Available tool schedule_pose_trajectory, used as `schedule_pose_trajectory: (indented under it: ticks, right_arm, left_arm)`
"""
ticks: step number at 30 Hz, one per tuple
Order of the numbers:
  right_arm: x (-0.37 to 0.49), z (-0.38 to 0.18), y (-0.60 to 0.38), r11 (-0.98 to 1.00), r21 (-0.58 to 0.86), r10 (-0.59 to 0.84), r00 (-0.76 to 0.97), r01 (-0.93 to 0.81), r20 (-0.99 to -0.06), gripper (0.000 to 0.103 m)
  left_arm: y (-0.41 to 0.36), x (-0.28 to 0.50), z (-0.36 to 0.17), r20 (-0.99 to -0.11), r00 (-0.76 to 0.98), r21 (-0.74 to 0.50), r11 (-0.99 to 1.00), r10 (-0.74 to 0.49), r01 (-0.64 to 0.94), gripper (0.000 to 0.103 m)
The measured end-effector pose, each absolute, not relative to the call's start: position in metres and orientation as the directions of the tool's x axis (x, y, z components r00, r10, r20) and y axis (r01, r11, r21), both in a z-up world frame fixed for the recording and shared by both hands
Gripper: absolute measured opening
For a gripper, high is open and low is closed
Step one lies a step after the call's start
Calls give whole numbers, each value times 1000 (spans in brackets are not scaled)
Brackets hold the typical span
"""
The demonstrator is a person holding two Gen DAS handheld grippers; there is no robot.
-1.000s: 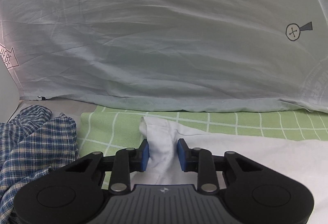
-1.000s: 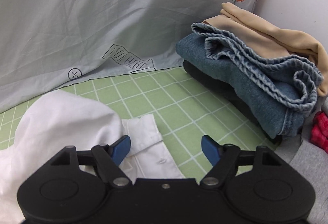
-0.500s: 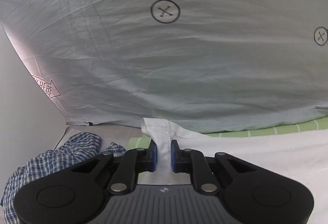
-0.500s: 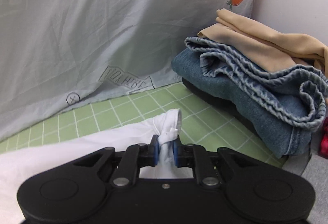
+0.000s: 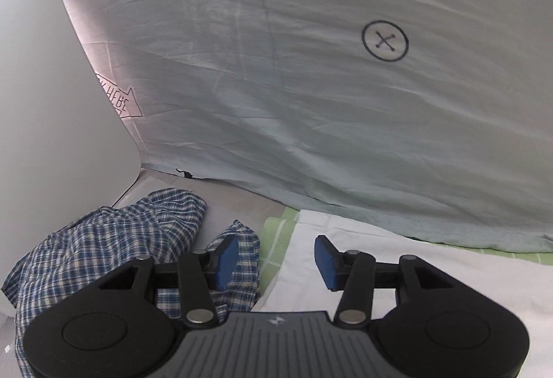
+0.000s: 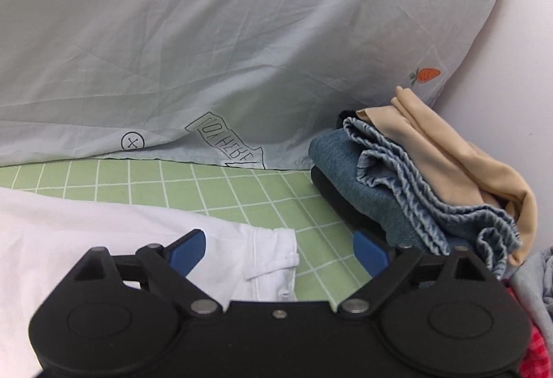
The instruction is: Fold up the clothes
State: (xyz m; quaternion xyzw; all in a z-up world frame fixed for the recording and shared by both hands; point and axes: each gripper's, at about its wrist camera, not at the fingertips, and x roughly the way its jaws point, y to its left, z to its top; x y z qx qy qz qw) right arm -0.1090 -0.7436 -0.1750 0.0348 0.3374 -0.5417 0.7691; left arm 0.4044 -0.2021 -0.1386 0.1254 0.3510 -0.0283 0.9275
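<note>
A smooth white garment [image 6: 103, 232] lies flat on a green mat [image 6: 221, 187] printed with a white grid. Its stitched cuff end sits at lower centre of the right view, just beyond the right gripper [image 6: 278, 248], whose blue-padded jaws stand released and wide apart. In the left view the left gripper [image 5: 276, 262] is likewise spread, the garment's edge under its right pad and a crumpled blue plaid shirt [image 5: 114, 239] at lower left. Folded denim [image 6: 397, 191] and tan cloth [image 6: 449, 153] stack at right. A wrinkled pale sheet [image 5: 311, 84] backs everything.
</note>
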Motion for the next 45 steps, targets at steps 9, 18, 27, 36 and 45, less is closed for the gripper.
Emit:
schedule_pose_trajectory:
  ticks: [9, 18, 27, 36, 45]
  right_arm:
    - [-142, -172, -623, 540, -208, -703, 301, 815, -644, 102]
    - [-203, -203, -512, 601, -62, -541, 349, 797, -765, 102]
    - [-275, -220, -479, 645, 4, -460, 392, 765, -796, 103]
    - [-314, -218, -471, 752, -32, -426, 450, 658, -785, 103]
    - [-355, -201, -465, 778, -57, -446, 486, 625, -751, 103]
  left_arm:
    - [-135, 260, -101, -682, 732, 156, 978, 6, 138, 73]
    - [-98, 83, -143, -857, 496, -6, 966, -138, 258, 74]
    - [-110, -25, -165, -894, 426, 36, 924, -141, 382, 76]
    - [-107, -77, -169, -880, 470, 91, 946, -71, 312, 86]
    - [-117, -104, -175, -857, 514, 147, 944, -28, 296, 98]
